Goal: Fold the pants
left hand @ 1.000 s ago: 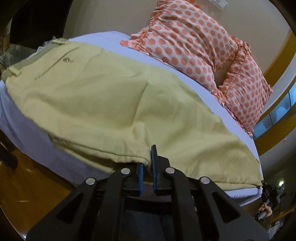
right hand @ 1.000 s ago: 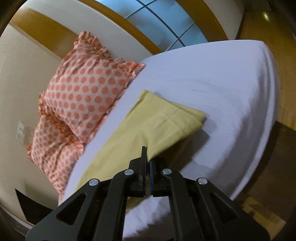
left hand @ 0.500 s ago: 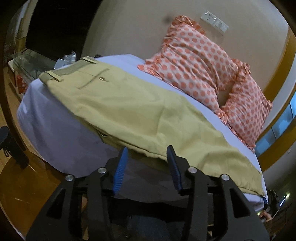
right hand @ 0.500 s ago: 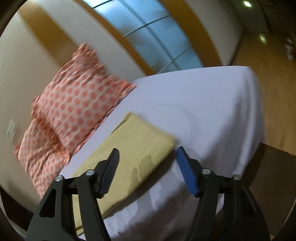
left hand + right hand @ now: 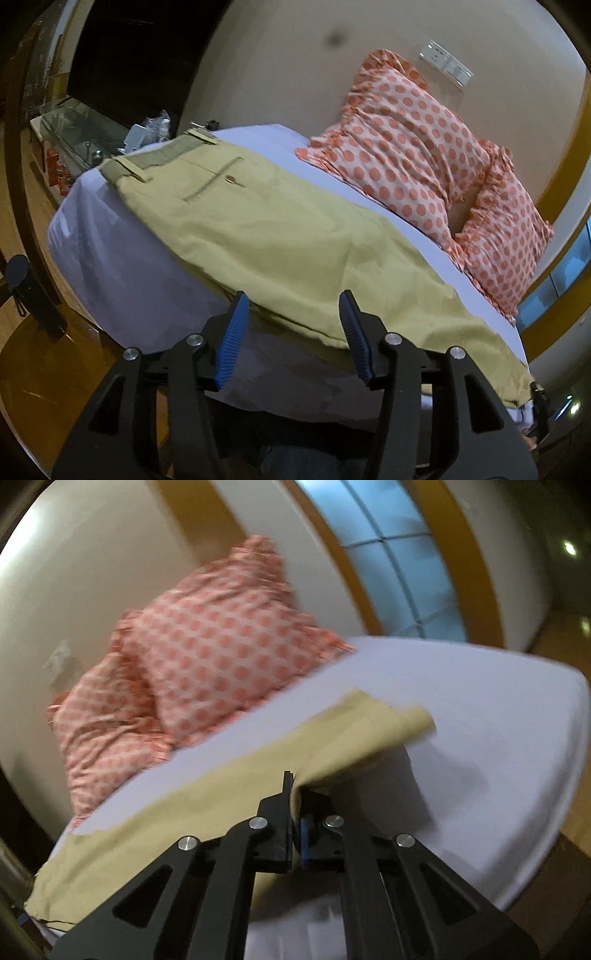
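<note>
Khaki pants point(image 5: 280, 236) lie along the white bed point(image 5: 110, 266), folded leg on leg, waistband and back pocket at the far left. My left gripper point(image 5: 291, 325) is open and empty, its blue pads just short of the pants' near edge. In the right wrist view my right gripper point(image 5: 295, 805) is shut on the near edge of the pants point(image 5: 229, 797) by the leg cuffs, and the cuff end point(image 5: 388, 723) lifts off the bed point(image 5: 498, 716). That view is blurred.
Two orange polka-dot pillows point(image 5: 413, 147) lean on the wall behind the pants; they also show in the right wrist view point(image 5: 221, 653). A glass-topped stand point(image 5: 85, 129) with small items is at the far left. Wooden floor point(image 5: 44, 362) borders the bed.
My left gripper opened, let go of the pants' edge and drew back. My right gripper opened half a second ago, then shut on the pants near the cuffs and lifted them.
</note>
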A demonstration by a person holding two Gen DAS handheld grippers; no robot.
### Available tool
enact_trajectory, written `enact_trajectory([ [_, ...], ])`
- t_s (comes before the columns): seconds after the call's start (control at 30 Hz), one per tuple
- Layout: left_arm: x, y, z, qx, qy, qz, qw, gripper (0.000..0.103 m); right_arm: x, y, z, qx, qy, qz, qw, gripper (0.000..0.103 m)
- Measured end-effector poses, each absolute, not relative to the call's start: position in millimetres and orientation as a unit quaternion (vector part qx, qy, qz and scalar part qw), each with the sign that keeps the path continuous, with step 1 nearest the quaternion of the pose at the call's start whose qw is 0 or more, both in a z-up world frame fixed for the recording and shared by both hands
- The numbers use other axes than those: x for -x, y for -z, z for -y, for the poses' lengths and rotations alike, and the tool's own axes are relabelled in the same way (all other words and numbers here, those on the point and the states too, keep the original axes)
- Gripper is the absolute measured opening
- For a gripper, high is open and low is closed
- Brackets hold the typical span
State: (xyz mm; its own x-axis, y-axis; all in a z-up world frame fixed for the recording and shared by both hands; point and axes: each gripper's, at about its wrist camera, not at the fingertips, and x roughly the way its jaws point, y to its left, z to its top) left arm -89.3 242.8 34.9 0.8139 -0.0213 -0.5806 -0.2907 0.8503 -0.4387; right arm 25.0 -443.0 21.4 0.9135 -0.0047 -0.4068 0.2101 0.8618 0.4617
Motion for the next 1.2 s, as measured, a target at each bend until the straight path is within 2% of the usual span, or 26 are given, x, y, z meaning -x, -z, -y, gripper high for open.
enact_trajectory([
  [0.17, 98, -33, -263, 0.278, -0.102, -0.281, 0.913, 0.053, -68, -85, 336, -0.187, -0.111, -0.178, 0.960, 0.003],
  [0.3, 107, -31, -282, 0.290, -0.126, -0.270, 0.909, 0.057, -90, -102, 211, -0.137, -0.278, -0.196, 0.930, 0.003],
  [0.43, 112, -30, -301, 0.306, -0.139, -0.265, 0.904, 0.062, -97, -69, 78, -0.032, -0.396, -0.312, 0.863, 0.006],
  [0.47, 112, -28, -307, 0.314, -0.137, -0.268, 0.901, 0.063, -95, -59, 59, -0.008, -0.401, -0.338, 0.851, 0.013],
  [0.53, 111, -26, -315, 0.327, -0.126, -0.273, 0.896, 0.064, -90, -49, 46, 0.002, -0.404, -0.358, 0.842, 0.042],
  [0.57, 111, -25, -320, 0.333, -0.122, -0.273, 0.894, 0.064, -87, -50, 52, -0.011, -0.401, -0.353, 0.845, 0.072],
  [0.6, 108, -24, -326, 0.336, -0.121, -0.274, 0.893, 0.065, -86, -53, 57, -0.023, -0.398, -0.345, 0.850, 0.090],
  [0.73, 97, -22, -349, 0.366, -0.121, -0.274, 0.881, 0.064, -85, -70, 93, -0.077, -0.384, -0.308, 0.867, 0.091],
  [0.97, 73, -24, -377, 0.403, -0.120, -0.269, 0.866, 0.063, -87, -65, 97, -0.096, -0.388, -0.325, 0.857, 0.091],
  [1.2, 61, -13, -383, 0.443, -0.138, -0.296, 0.835, 0.063, -76, -65, 88, -0.089, -0.404, -0.320, 0.852, 0.092],
])
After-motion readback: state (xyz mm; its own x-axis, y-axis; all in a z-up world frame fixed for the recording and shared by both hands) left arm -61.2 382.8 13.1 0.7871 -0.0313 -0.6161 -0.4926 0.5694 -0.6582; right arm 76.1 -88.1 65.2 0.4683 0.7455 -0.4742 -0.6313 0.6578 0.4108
